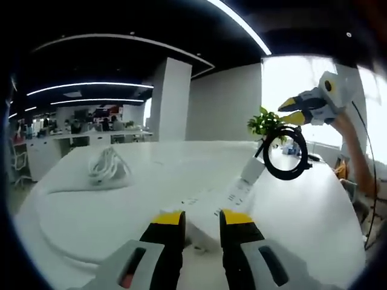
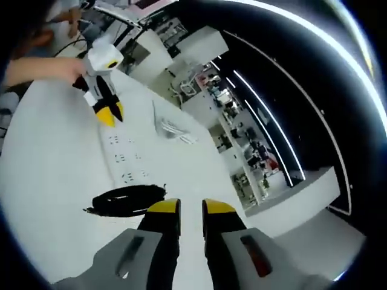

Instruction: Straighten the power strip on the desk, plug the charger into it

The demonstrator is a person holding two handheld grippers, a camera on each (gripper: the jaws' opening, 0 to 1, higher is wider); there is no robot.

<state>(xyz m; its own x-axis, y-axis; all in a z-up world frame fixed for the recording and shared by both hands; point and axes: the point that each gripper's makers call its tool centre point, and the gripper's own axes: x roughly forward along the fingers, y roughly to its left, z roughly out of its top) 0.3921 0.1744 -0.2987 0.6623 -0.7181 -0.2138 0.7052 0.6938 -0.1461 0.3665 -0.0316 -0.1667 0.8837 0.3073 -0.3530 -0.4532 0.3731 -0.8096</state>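
Observation:
A white power strip (image 1: 233,196) lies on the round white desk (image 1: 121,229), and its near end sits between the jaws of my left gripper (image 1: 202,216), which looks shut on it. Its black cord is wound in a coil (image 1: 284,152) that hangs upright over the desk from my right gripper (image 1: 291,110), which is shut on it. In the right gripper view the coil (image 2: 124,199) reaches the left jaw of my right gripper (image 2: 190,206), and my left gripper (image 2: 110,115) rests on the strip's (image 2: 124,158) far end. The white charger with its bundled cable (image 1: 109,166) (image 2: 172,128) lies apart.
A potted plant (image 1: 266,124) stands by the window at the desk's far side. A person's arm (image 1: 358,160) (image 2: 36,67) holds each gripper. Office desks and chairs (image 1: 36,151) stand beyond the desk's edge.

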